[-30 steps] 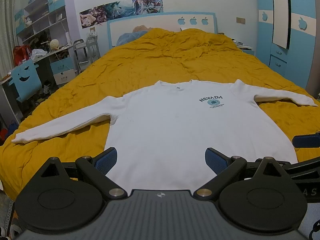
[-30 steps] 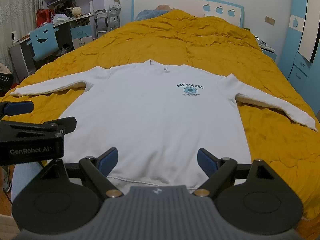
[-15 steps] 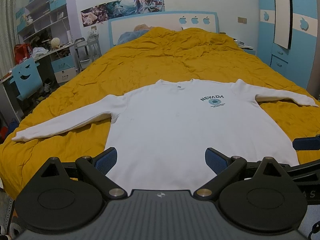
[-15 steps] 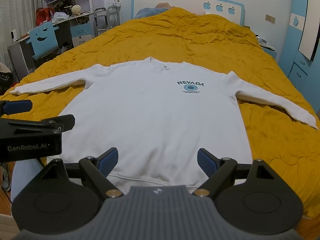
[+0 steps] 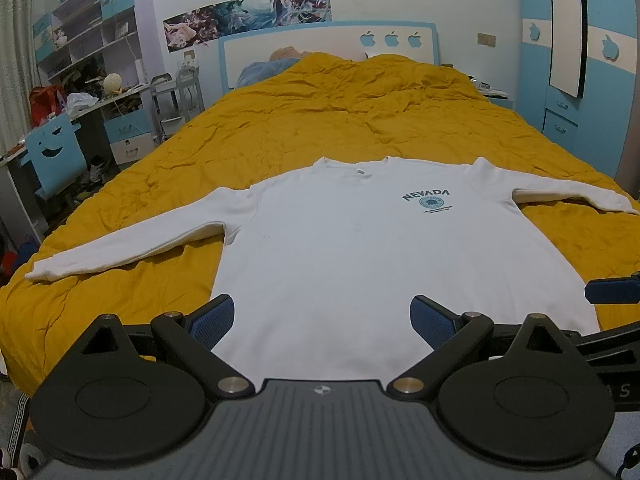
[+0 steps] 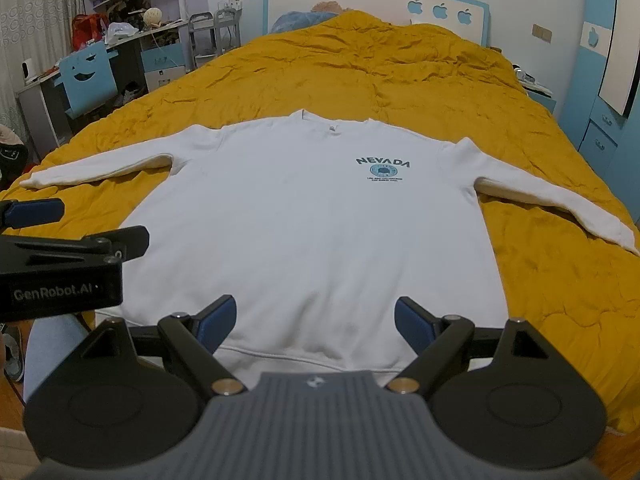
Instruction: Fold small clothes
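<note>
Sweatshirt: we've got a white long-sleeved sweatshirt [image 5: 360,256] laid flat, front up, on the near half of the bed, neckline pointing to the headboard, hem nearest us.
Print: "NEVADA" in dark teal with a round emblem [image 6: 383,167] under it sits on the chest, toward our right.
Sleeves: both spread wide and angled slightly down toward us; the left cuff [image 5: 42,274] reaches close to the bed's left edge, the right cuff [image 6: 624,236] lies out on the quilt at the right.
Bed cover: a mustard-yellow quilt [image 5: 340,120], heavily creased, under the whole garment.
Left gripper: our left gripper [image 5: 322,316] hangs over the hem end, blue pads spread wide apart with nothing between them but the view of cloth below.
Right gripper: our right gripper [image 6: 315,318] is likewise over the hem, jaws wide, holding nothing; whether either tool touches the fabric we cannot tell.
Side by side: the left gripper's body shows at the left edge of the right wrist view, just beside us.
Room: blue-and-white headboard [image 5: 328,46] with apple cut-outs, a cluttered desk [image 6: 120,40] to the left, a blue wardrobe [image 5: 580,60] to the right.
</note>
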Demonstrator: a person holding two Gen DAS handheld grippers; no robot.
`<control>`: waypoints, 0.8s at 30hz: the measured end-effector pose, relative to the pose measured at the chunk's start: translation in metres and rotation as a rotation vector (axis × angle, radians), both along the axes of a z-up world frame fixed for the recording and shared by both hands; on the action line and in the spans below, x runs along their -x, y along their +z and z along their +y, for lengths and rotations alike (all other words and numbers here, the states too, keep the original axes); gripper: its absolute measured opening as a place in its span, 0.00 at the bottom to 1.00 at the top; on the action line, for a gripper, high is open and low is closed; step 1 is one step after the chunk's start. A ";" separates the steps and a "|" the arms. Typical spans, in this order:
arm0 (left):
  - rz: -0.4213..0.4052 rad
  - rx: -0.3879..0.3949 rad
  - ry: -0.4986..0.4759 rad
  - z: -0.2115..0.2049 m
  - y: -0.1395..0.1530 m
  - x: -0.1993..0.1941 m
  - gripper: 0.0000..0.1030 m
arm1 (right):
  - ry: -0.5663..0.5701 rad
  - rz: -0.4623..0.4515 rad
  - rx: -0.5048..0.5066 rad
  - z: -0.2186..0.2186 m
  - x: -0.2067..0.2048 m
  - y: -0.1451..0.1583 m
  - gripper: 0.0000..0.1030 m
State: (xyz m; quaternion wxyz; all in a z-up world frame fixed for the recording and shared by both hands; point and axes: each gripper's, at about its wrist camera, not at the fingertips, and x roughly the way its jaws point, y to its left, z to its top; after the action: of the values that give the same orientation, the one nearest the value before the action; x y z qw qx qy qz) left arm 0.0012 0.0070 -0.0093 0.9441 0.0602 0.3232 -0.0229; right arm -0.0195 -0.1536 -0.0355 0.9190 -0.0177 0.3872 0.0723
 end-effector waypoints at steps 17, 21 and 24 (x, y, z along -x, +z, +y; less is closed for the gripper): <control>0.002 0.002 0.000 0.002 -0.001 0.000 1.00 | 0.001 0.006 -0.001 0.000 -0.002 -0.002 0.80; 0.003 0.002 -0.001 0.002 -0.001 0.000 1.00 | 0.000 0.006 -0.001 0.000 -0.002 -0.002 0.80; 0.003 0.002 0.000 0.002 -0.001 0.000 1.00 | 0.001 0.006 -0.001 0.000 -0.002 -0.002 0.80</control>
State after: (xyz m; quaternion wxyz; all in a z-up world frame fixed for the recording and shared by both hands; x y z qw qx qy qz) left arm 0.0009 0.0090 -0.0101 0.9437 0.0592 0.3247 -0.0236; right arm -0.0172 -0.1534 -0.0377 0.9178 -0.0172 0.3899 0.0729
